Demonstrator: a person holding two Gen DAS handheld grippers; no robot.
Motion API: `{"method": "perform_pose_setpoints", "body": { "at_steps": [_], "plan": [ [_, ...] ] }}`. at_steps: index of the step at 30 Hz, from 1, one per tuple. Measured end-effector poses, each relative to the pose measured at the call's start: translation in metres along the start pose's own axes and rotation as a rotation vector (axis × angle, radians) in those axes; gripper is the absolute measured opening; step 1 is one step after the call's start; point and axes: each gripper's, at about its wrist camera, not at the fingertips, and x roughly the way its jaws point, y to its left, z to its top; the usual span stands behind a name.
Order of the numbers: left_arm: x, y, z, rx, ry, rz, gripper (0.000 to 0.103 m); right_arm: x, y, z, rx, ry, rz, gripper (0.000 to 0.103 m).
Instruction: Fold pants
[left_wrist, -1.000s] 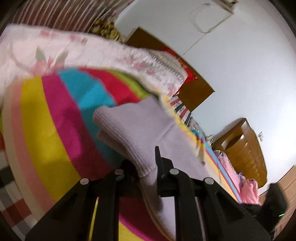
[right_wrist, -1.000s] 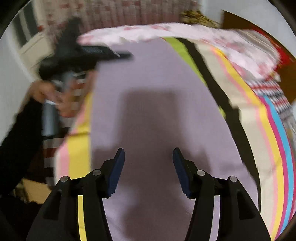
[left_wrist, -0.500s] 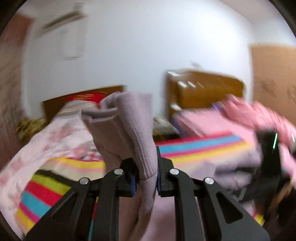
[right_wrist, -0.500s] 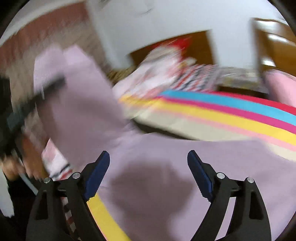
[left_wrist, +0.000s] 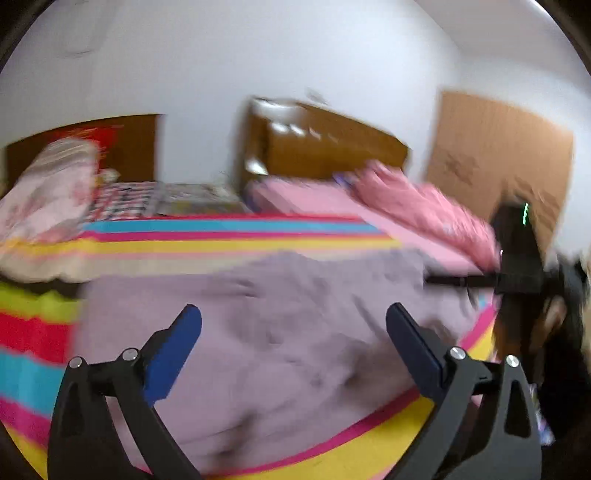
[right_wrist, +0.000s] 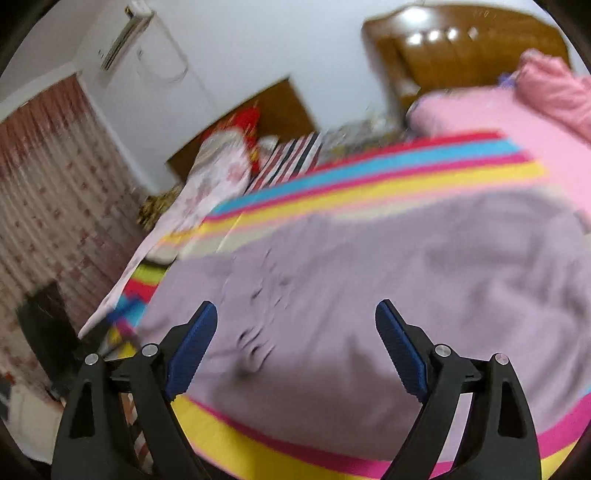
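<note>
Lilac knit pants (left_wrist: 295, 280) lie spread and slightly wrinkled over the striped bedspread (left_wrist: 221, 243). My left gripper (left_wrist: 292, 310) hovers over their near part; its jaws are opening wide and nothing is between its blue pads (left_wrist: 173, 354). In the right wrist view the same pants (right_wrist: 406, 266) fill the middle. My right gripper (right_wrist: 295, 305) stands open above them, holding nothing. The right gripper's black body (left_wrist: 517, 258) and a hand show at the right edge of the left wrist view. Both views are motion-blurred.
A pink floral quilt (right_wrist: 218, 173) lies rolled at the bed's far left. Pink bedding (left_wrist: 417, 206) is heaped at the right, before a wooden headboard (left_wrist: 325, 147). A patterned curtain (right_wrist: 48, 192) hangs at the left. A brown cardboard sheet (left_wrist: 498, 155) leans on the wall.
My left gripper swung across with the pants' edge pinched, then let go and its jaws sprang wide. The lifted cloth now lies on the bed. The right jaws widened.
</note>
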Motion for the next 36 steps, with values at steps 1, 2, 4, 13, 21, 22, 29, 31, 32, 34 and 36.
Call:
{"method": "perform_pose_setpoints", "body": {
  "at_steps": [1,2,4,13,21,22,29,31,32,34,36],
  "plan": [
    [-0.013,0.018,-0.003,-0.040,-0.012,0.071,0.100,0.013,0.004,-0.004,0.007,0.040,0.033,0.085],
    [-0.020,0.039,-0.008,-0.070,-0.012,0.130,0.100,0.029,0.009,-0.009,0.024,0.101,0.063,0.084],
    [-0.038,0.071,-0.027,-0.143,0.015,0.238,0.100,0.051,0.016,-0.021,0.052,0.203,0.096,0.078],
    [-0.076,0.084,-0.086,-0.198,0.010,0.319,0.100,0.103,0.048,-0.015,0.043,0.304,0.097,0.077],
    [-0.047,0.071,-0.090,-0.118,0.077,0.310,0.100,0.118,0.052,-0.007,0.120,0.182,0.122,0.016],
    [-0.046,0.071,-0.090,-0.111,0.088,0.313,0.100,0.115,0.056,0.000,0.121,0.162,0.145,0.016],
    [-0.021,0.074,-0.071,-0.105,0.102,0.337,0.101,0.101,0.172,0.093,-0.136,0.019,0.239,0.015],
    [-0.011,0.082,-0.063,-0.129,0.106,0.381,0.101,0.092,0.208,0.114,-0.208,-0.027,0.276,0.015],
    [-0.009,0.089,-0.060,-0.146,0.108,0.393,0.101,0.083,0.225,0.123,-0.238,-0.053,0.305,0.014],
    [-0.009,0.108,-0.055,-0.196,0.107,0.465,0.101,0.067,0.238,0.132,-0.274,-0.104,0.329,0.014],
    [-0.020,0.132,-0.058,-0.264,0.103,0.517,0.102,0.052,0.228,0.129,-0.267,-0.143,0.329,0.014]
  ]
}}
